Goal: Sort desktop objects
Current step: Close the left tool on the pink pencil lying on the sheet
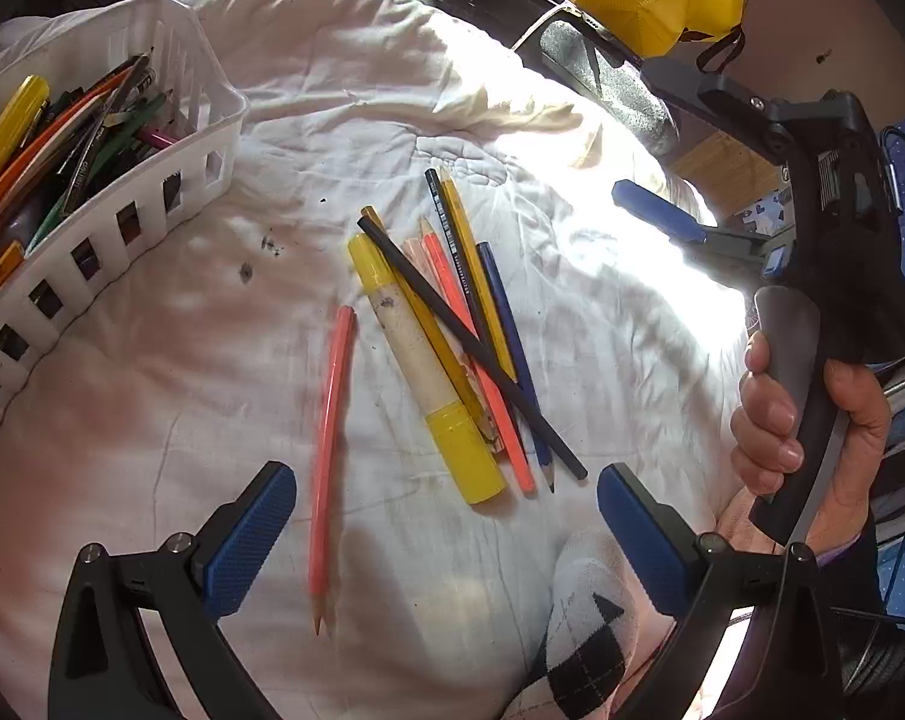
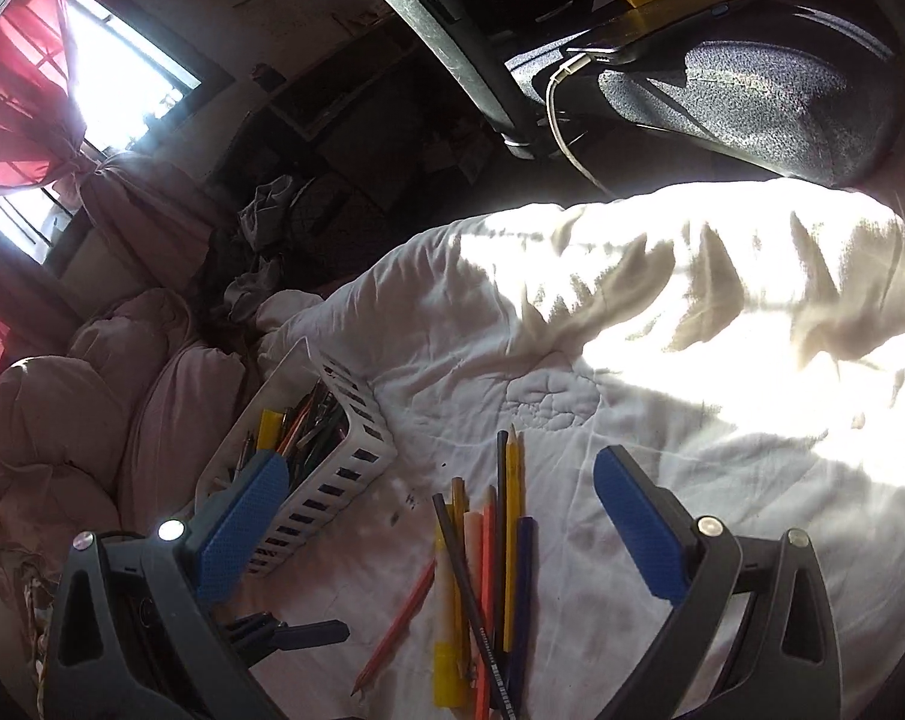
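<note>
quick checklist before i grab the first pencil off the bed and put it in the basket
1. Left tongs open and empty: ok, jaws stand wide with nothing between the pads.
2. Right tongs open and empty: ok.
3. An easy first target: ok, the lone pink pencil lies apart from the pile, on the white quilt.
4. Pile free to pick singly: not ok, the black pencil crosses over the others and the yellow-capped marker lies against them.
5. White basket has room: cannot tell, it already looks crowded with pens.
6. Basket upright and stable: cannot tell on the soft bedding.
</note>
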{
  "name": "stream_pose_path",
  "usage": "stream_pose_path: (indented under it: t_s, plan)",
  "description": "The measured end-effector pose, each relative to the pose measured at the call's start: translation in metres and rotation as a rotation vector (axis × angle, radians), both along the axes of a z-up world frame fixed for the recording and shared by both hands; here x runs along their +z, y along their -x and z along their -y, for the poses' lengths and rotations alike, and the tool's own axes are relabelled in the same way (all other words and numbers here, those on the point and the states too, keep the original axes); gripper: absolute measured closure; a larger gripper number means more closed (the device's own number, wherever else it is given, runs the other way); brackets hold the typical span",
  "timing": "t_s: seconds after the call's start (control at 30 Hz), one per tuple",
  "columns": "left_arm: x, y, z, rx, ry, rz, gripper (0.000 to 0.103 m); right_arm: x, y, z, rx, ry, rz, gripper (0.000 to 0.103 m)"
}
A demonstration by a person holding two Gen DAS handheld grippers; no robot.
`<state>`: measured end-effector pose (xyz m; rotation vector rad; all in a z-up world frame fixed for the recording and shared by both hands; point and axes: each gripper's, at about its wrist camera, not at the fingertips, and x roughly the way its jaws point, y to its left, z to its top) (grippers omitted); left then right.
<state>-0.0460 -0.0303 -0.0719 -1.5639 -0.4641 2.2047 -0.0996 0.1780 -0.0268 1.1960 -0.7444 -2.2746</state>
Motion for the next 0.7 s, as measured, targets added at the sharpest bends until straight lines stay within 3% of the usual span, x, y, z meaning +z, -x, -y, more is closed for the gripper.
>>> stream_pose_path:
  t_s: [0.2,0.47,0.57,0.63,0.7]
  plan:
    - [-0.030,0.008,0.006,0.017,-0.086,0.129,0.000,-0.005,0.002,0.002,0.017,0.081,0.060,0.000]
    - [-0.035,0.012,0.011,0.047,-0.124,0.139,0.002,-0.004,-0.001,0.008,0.038,0.068,0.082,0.001]
    - [-0.035,0.012,0.007,0.040,-0.067,0.124,0.010,-0.004,-0.002,0.004,0.024,0.072,0.083,0.001]
    - [-0.035,0.012,0.007,0.049,-0.035,0.114,0.024,-0.004,-0.003,0.000,0.009,0.077,0.087,0.001]
    - [-0.036,0.012,0.011,0.064,-0.030,0.114,0.032,-0.005,-0.002,-0.004,-0.005,0.085,0.093,0.001]
